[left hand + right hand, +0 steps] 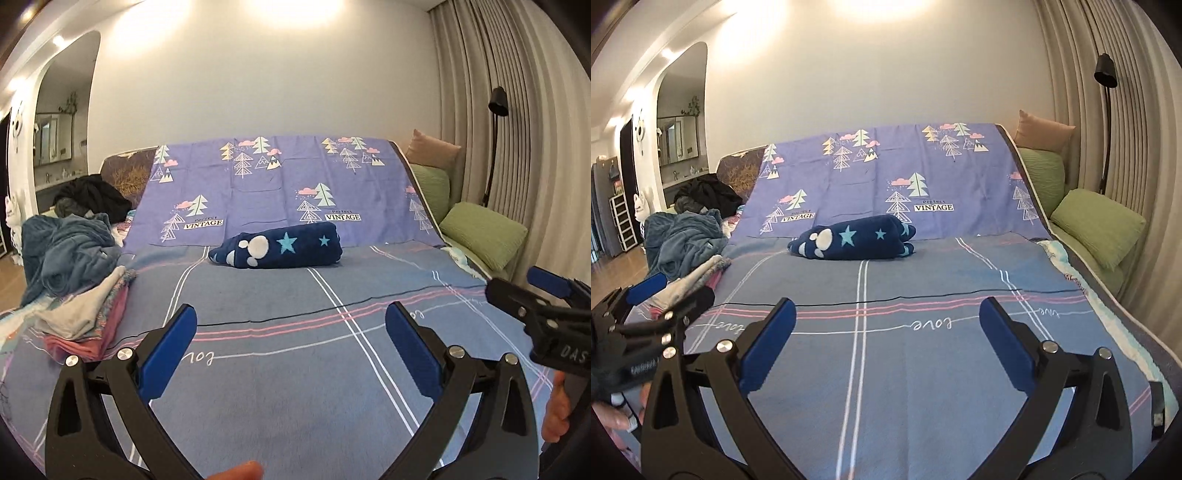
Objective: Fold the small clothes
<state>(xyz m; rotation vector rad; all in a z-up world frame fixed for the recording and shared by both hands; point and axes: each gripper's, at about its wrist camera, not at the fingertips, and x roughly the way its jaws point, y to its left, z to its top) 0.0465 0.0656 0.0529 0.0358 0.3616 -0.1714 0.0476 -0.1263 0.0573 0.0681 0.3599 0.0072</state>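
A folded navy garment with stars and white paw prints lies at the far middle of the bed; it also shows in the right wrist view. A stack of folded small clothes sits at the bed's left edge, with a rumpled blue-grey heap behind it. My left gripper is open and empty above the bedsheet. My right gripper is open and empty too, beside the left one. Each gripper shows at the edge of the other's view.
The bed is covered with a purple-blue striped sheet, with a tree-print cloth propped up at its head. Green cushions lie along the right side by the curtain. A dark clothes pile sits far left. A floor lamp stands at the right.
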